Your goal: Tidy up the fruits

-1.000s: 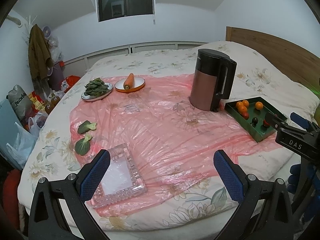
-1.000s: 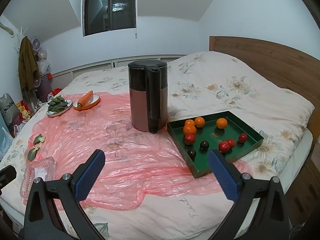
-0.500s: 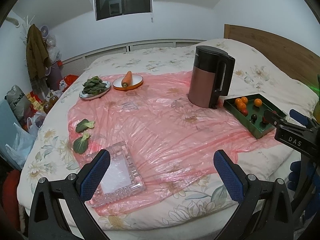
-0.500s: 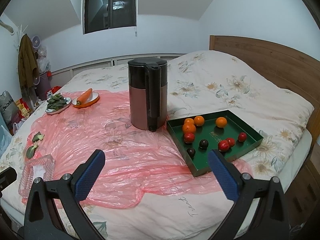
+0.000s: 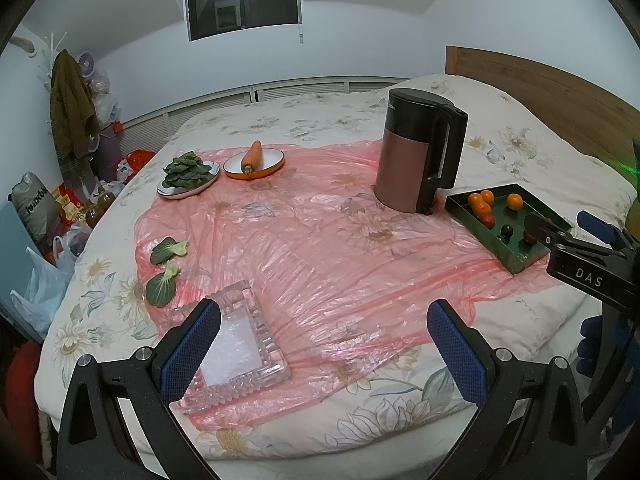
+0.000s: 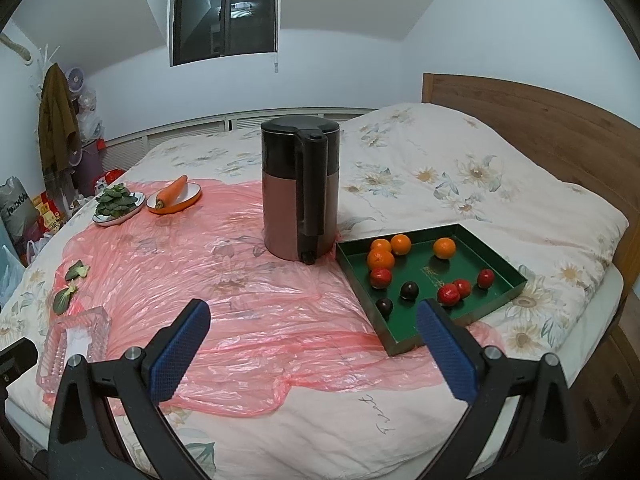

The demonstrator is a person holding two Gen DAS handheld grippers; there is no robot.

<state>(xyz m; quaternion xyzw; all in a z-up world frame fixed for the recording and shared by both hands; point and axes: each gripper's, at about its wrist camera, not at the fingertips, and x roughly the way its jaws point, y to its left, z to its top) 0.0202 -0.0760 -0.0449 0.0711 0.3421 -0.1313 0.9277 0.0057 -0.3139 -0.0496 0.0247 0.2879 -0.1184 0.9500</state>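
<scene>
Left gripper (image 5: 320,344) and right gripper (image 6: 314,338): jaws spread wide, nothing between them. Glass tray (image 5: 256,376) at 7 o'clock near the left gripper, holding nothing I can make out. Green tray (image 6: 496,260) at 2 o'clock on the right wrist view holds four oranges (image 6: 380,259), red fruits (image 6: 448,294) and two dark ones. Kettle (image 6: 300,188) at 12, just beside the tray's far corner. Carrot (image 6: 172,191) in an orange bowl and a plate of greens (image 6: 116,202) at 10, far edge of pink sheet (image 6: 240,300).

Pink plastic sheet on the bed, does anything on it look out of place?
Two loose green leaves lie on the sheet's left edge, apart from the plate of greens. An electric kettle standing on bedding also looks odd.
</scene>
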